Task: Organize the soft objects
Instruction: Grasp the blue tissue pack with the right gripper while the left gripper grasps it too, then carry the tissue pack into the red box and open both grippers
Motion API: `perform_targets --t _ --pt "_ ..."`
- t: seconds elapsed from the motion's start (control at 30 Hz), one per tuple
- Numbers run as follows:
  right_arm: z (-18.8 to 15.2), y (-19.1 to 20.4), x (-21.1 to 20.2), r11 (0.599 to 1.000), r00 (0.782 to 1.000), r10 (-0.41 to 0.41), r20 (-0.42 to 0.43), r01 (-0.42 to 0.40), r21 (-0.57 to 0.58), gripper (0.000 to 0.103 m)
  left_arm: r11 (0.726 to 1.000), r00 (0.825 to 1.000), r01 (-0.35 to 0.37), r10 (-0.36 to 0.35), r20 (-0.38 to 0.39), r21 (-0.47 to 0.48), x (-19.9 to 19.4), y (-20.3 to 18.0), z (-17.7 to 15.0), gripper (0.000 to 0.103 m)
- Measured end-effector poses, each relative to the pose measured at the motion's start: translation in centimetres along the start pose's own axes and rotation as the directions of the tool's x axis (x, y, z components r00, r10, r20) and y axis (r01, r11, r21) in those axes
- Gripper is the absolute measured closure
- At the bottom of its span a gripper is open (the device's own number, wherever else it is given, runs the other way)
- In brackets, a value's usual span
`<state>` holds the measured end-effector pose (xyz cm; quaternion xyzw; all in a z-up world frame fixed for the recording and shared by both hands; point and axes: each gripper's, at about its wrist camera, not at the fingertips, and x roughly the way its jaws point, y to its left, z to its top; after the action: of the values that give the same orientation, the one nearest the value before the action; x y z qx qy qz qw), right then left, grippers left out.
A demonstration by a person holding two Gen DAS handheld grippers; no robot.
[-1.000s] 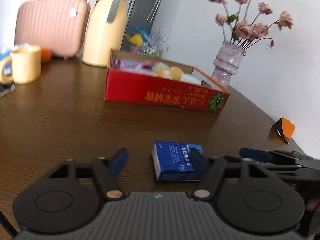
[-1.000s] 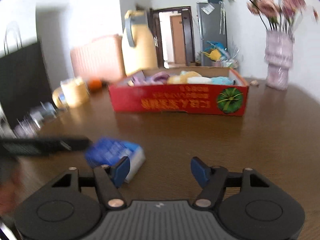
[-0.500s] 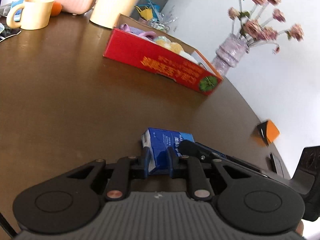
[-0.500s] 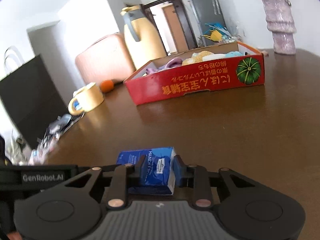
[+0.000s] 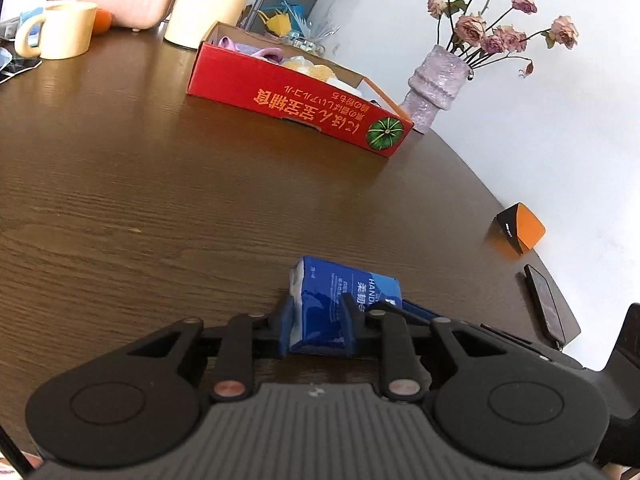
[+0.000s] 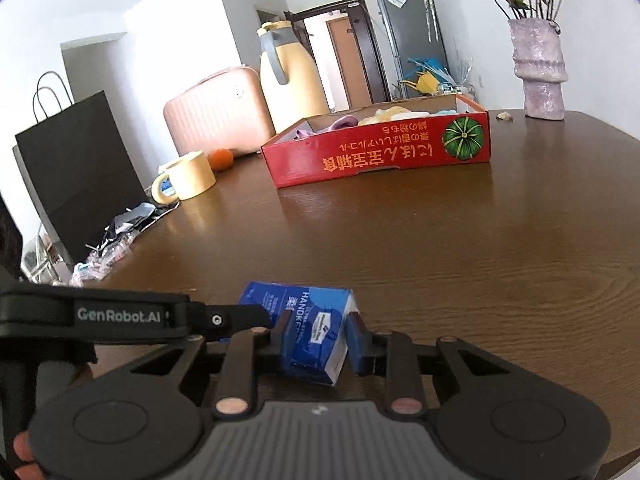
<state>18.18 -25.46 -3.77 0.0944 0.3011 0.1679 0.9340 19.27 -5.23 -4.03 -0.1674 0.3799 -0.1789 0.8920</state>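
Observation:
A blue tissue pack (image 5: 340,304) lies on the brown table near its front edge. My left gripper (image 5: 318,330) is shut on its near end. In the right wrist view the same tissue pack (image 6: 308,332) sits between the fingers of my right gripper (image 6: 318,338); the left finger touches it and a small gap shows at the right finger. The left gripper's arm (image 6: 120,316) reaches in from the left. A red cardboard box (image 5: 296,100) holding soft pastel items stands at the back; it also shows in the right wrist view (image 6: 380,152).
A purple vase with dried roses (image 5: 436,84), a yellow thermos (image 6: 288,80), a pink case (image 6: 216,116), a yellow mug (image 6: 188,176) and an orange (image 6: 221,159) stand at the back. An orange block (image 5: 520,232) and a phone (image 5: 546,304) lie at the right edge. A black bag (image 6: 76,172) stands left.
Both grippers moved in on the tissue pack and closed from wide open. In the last half second the right gripper's fingers opened slightly off the pack.

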Motion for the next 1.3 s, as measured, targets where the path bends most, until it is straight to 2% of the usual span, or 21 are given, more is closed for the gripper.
perform_targets --t 0.1,0.17,0.23,0.3,0.4,0.53,0.6,0.73,0.87,0.97,1.07,1.1,1.17,1.23,1.3 --pt "0.3 0.0 -0.5 1.000 1.000 -0.001 0.014 0.001 0.004 0.077 1.000 1.000 -0.001 0.001 0.009 0.005 -0.2 -0.3 -0.2 0.079" --pt "1.2 0.2 -0.9 1.000 0.999 -0.009 0.053 0.009 -0.007 0.077 1.000 0.999 0.000 -0.001 0.038 0.021 -0.5 -0.9 0.3 0.079" --pt "3.0 0.2 -1.3 0.999 0.993 -0.021 0.116 0.024 -0.026 0.077 0.999 0.996 0.009 -0.013 0.093 0.046 -0.9 -1.8 1.5 0.079" --pt "6.1 -0.4 -1.3 0.999 0.981 -0.024 0.190 0.031 -0.032 0.077 0.996 0.988 0.028 -0.041 0.149 0.087 -1.0 -3.1 3.9 0.079" --pt "12.5 -2.6 0.2 0.999 0.959 -0.018 0.284 0.029 -0.034 0.077 0.988 0.970 0.068 -0.098 0.223 0.138 0.0 -5.1 9.9 0.079" --pt "21.2 -6.5 4.8 0.999 0.954 -0.001 0.300 -0.010 0.035 0.078 0.979 0.954 0.092 -0.140 0.264 0.184 4.1 -7.1 19.5 0.079" --pt "25.0 -8.7 8.0 0.998 0.958 -0.020 0.288 0.002 0.065 0.078 0.977 0.956 0.099 -0.147 0.253 0.191 7.0 -7.7 23.8 0.080" --pt "29.4 -12.2 14.5 0.993 0.971 -0.081 0.226 0.059 0.102 0.079 0.983 0.975 0.114 -0.139 0.176 0.146 14.7 -7.7 30.5 0.080" --pt "30.3 -14.8 20.8 0.984 0.981 -0.135 0.136 0.118 0.132 0.079 0.990 0.993 0.092 -0.099 0.067 0.104 22.7 -6.2 33.5 0.080" --pt "29.6 -15.7 23.9 0.979 0.981 -0.171 0.096 0.158 0.130 0.078 0.993 0.998 0.060 -0.061 0.006 0.103 26.9 -5.2 33.9 0.079" --pt "28.9 -16.2 26.7 0.970 0.973 -0.225 0.053 0.218 0.112 0.078 0.992 1.000 -0.005 0.007 -0.018 0.129 29.8 -4.3 33.8 0.076" --pt "28.7 -16.3 27.0 0.967 0.972 -0.231 0.052 0.224 0.118 0.078 0.991 0.999 -0.018 0.023 -0.036 0.134 30.3 -4.1 33.8 0.074" --pt "28.5 -16.3 26.9 0.965 0.969 -0.240 0.055 0.233 0.118 0.077 0.993 0.999 -0.004 0.009 -0.045 0.119 30.3 -3.5 33.7 0.074" --pt "28.7 -16.0 26.4 0.962 0.964 -0.260 0.057 0.253 0.104 0.077 0.988 0.999 0.003 0.002 -0.035 0.152 29.6 -3.6 33.5 0.073" --pt "29.1 -15.7 25.2 0.963 0.963 -0.260 0.068 0.253 0.097 0.077 0.981 1.000 -0.020 0.023 -0.012 0.195 28.4 -3.8 33.3 0.073"
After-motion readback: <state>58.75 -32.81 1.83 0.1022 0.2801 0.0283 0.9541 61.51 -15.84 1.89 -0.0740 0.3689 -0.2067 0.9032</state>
